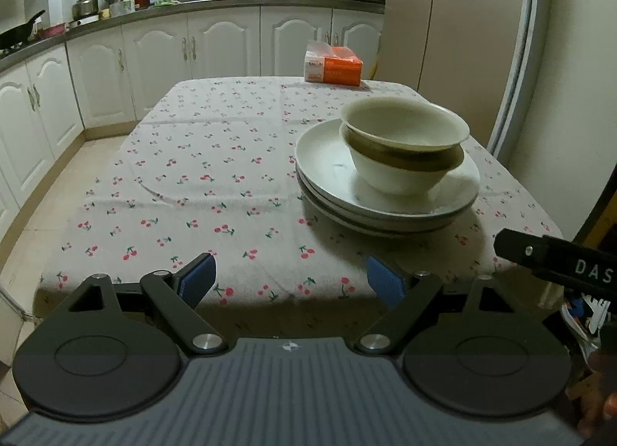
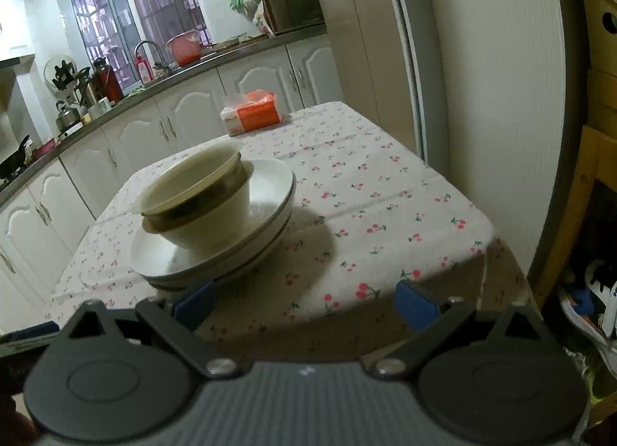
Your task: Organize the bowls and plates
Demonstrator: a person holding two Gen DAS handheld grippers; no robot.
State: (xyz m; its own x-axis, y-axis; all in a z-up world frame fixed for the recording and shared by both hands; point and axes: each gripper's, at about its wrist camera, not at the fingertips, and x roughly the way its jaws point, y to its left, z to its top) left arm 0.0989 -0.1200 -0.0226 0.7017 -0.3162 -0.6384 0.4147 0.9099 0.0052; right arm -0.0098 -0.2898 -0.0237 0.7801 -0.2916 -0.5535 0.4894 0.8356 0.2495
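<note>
Jaws spread on both grippers, left [image 1: 289,278] and right [image 2: 304,305], holding nothing. Bowls [image 1: 403,145] sit nested on stacked plates [image 1: 327,183] at the counter's [image 1: 193,176] near right. Looks nearly done; if moving it, grip the plate rim, lift level.

Both grippers are hovering level and empty — left gripper [image 1: 290,280] and right gripper [image 2: 304,301] gaping wide.

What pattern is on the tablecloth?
Small red cherries with green stems on the white tablecloth; clearest in the left wrist view.
</note>
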